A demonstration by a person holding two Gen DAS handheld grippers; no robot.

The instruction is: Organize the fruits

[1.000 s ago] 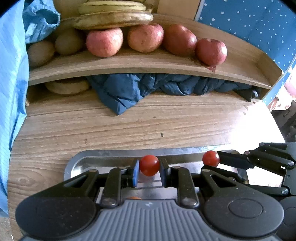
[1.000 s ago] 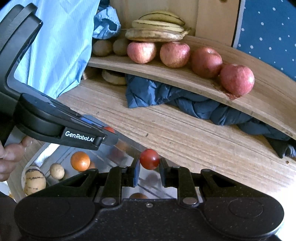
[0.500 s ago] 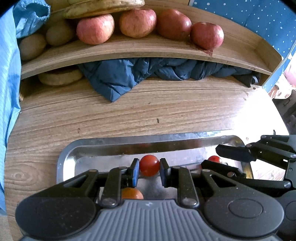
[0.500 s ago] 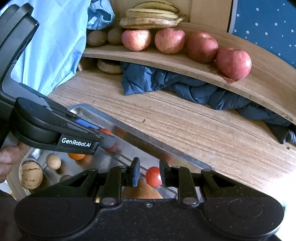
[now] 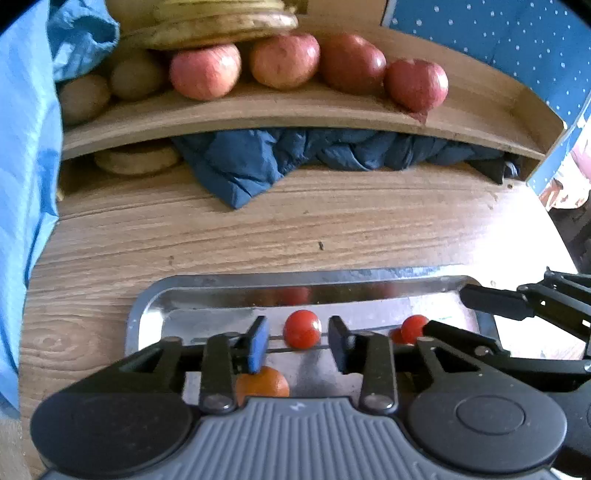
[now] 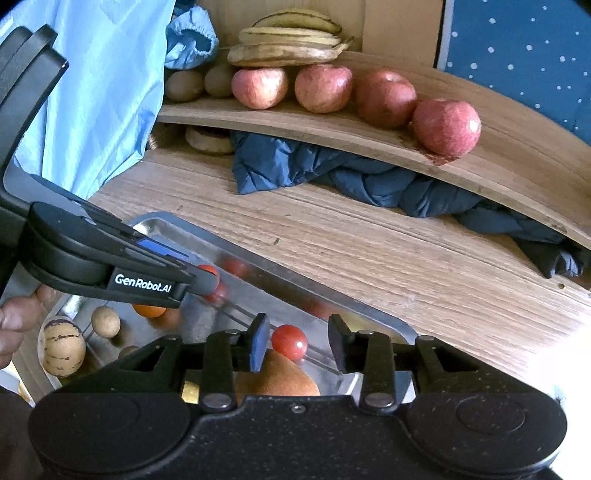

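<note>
A metal tray (image 5: pixel 207 295) lies on the wooden table. My left gripper (image 5: pixel 298 341) is open over it, with a red cherry tomato (image 5: pixel 302 328) lying loose on the tray between the fingers. My right gripper (image 6: pixel 298 341) is also open, with a second cherry tomato (image 6: pixel 289 341) lying free on the tray (image 6: pixel 258 266) between its fingers. The second tomato also shows in the left wrist view (image 5: pixel 413 328), beside the right gripper's fingers (image 5: pixel 495 302). An orange fruit (image 5: pixel 263 382) lies under the left gripper.
A wooden shelf (image 5: pixel 295 110) behind holds several red apples (image 5: pixel 205 70), kiwis (image 5: pixel 135 75) and bananas (image 5: pixel 221 26). A blue jacket (image 5: pixel 258 158) is stuffed under it. In the right wrist view the tray also holds a striped melon (image 6: pixel 62 349), a small brown fruit (image 6: pixel 106 321) and an orange (image 6: pixel 147 310).
Both grippers came down over the tray and opened. Each tomato that was held now lies loose on the tray.
</note>
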